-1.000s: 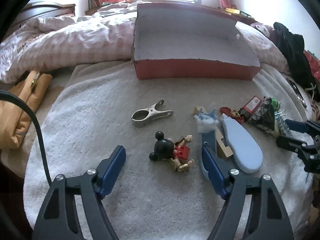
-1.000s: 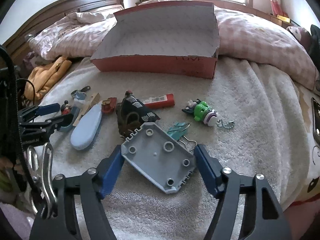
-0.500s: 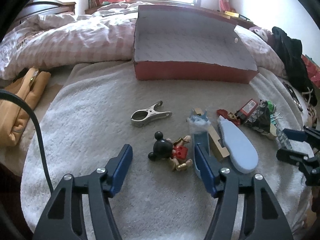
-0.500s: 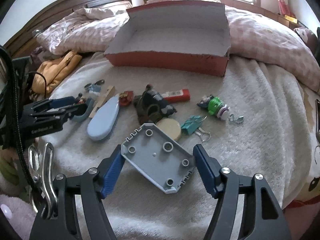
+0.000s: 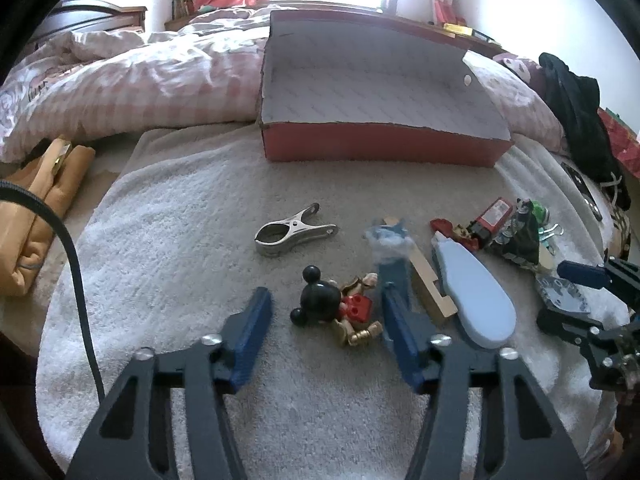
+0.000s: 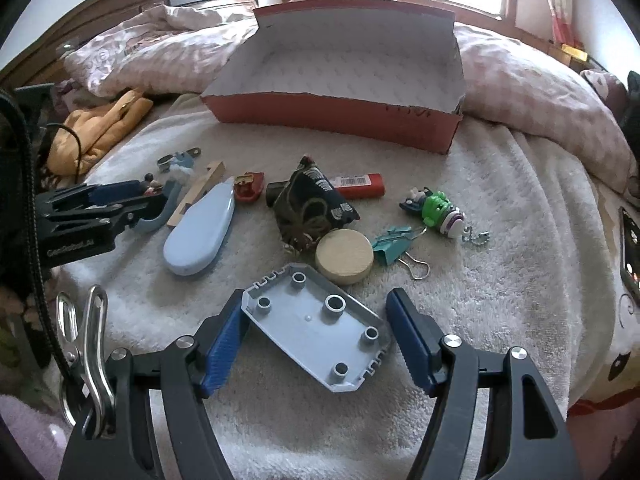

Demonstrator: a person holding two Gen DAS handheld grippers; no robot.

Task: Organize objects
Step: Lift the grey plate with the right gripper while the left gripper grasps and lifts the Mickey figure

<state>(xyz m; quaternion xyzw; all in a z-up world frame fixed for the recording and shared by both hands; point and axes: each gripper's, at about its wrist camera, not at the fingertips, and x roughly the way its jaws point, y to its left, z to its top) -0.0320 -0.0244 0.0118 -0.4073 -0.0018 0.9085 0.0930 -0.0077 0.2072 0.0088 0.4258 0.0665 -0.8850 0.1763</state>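
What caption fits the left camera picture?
Left gripper closing around a mouse figurine on the towel, empty red box waiting behind.

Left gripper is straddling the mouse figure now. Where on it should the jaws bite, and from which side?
Take the mouse figure across its round black head and red body, from above. It lies flat on the towel, ears and gold limbs too thin to pinch. The left gripper has just been closing with the figure between its jaws, not yet touching.
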